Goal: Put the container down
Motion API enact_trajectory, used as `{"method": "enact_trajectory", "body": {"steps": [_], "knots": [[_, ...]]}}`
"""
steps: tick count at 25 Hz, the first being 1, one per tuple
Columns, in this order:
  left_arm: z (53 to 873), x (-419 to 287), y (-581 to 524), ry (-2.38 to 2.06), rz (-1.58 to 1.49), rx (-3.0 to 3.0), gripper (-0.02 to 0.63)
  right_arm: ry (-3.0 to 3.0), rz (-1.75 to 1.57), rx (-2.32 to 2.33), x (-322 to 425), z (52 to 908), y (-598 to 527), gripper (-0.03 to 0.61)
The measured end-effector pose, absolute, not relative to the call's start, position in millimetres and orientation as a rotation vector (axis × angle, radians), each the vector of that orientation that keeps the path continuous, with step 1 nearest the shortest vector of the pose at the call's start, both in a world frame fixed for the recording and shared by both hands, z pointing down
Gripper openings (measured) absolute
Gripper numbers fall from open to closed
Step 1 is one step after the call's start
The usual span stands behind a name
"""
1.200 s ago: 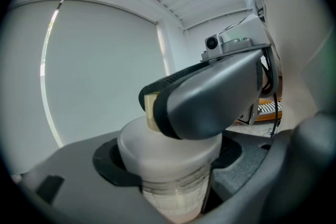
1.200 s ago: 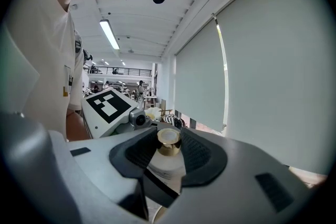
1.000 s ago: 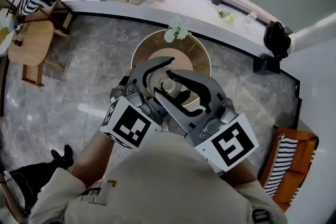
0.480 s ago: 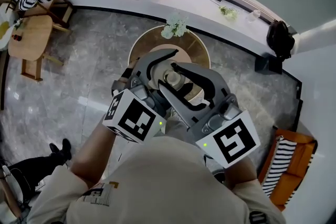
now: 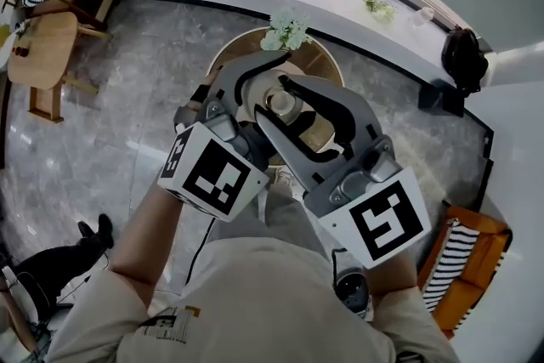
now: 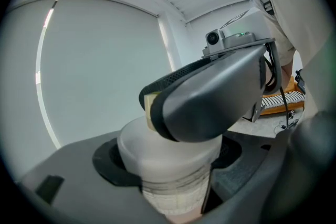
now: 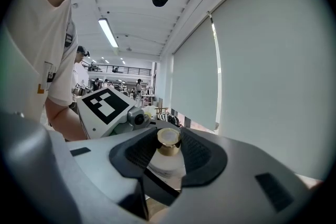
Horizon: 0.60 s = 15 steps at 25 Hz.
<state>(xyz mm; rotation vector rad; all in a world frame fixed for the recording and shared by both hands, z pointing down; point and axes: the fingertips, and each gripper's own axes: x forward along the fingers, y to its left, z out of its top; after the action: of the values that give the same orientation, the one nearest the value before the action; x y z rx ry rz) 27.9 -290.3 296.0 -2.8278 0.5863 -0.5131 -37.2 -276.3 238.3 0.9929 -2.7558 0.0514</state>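
The container is a white jar [image 6: 168, 157] with a gold cap [image 7: 169, 137]. Both grippers hold it above the round wooden table [image 5: 231, 70]. My left gripper [image 6: 168, 165] is shut on the white body, which fills the space between its pads. My right gripper [image 7: 169, 145] comes in from the other side and is shut on the gold cap. In the head view the cap [image 5: 280, 102] shows between the crossed jaws of the left gripper [image 5: 272, 87] and the right gripper [image 5: 286, 100]. The jar's base and the spot beneath it are hidden.
White flowers [image 5: 287, 28] stand at the table's far rim. A curved white counter [image 5: 340, 0] with jars and cloths runs behind. A small wooden table with a chair [image 5: 42, 47] is at left, and an orange striped seat [image 5: 463, 268] at right. Grey marble floor surrounds the table.
Both grippers have moved forward and down together over the round table, carrying the container. Neither grip has changed.
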Motion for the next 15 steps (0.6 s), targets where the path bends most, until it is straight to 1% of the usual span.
{"method": "enact_trajectory", "body": {"steps": [7,15], "knots": [[325,29,-339,0.634,-0.451,-2.869,0.341,-2.741,0.067,0.986,-38,271,-326,0.140],[387,30,-369,0.620,-0.423,-2.880,0.341,-2.710,0.043,0.984,-38,337,-355,0.141]]}}
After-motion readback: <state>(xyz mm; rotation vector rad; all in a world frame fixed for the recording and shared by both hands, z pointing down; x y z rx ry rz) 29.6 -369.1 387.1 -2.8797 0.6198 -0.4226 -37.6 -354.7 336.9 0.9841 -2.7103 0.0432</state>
